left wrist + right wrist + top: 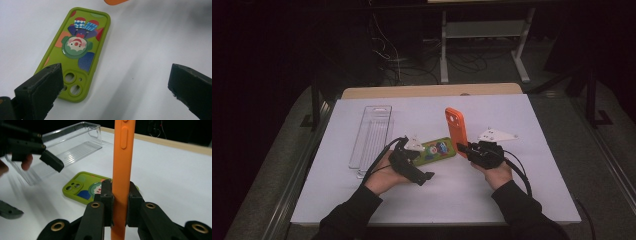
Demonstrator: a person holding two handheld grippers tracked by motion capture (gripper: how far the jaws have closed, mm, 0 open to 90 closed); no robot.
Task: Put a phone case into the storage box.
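The right gripper (120, 205) is clamped on the lower part of an orange soft-plastic phone case (123, 157), holding it upright on edge above the white table (512, 195), near the middle. The left gripper (115, 85) has its jaws spread wide with nothing between them, hovering over the camera-hole end of a green phone case printed with a clown figure (77, 50), which lies flat on the table. A clear rectangular plastic tray (372, 132) rests further left
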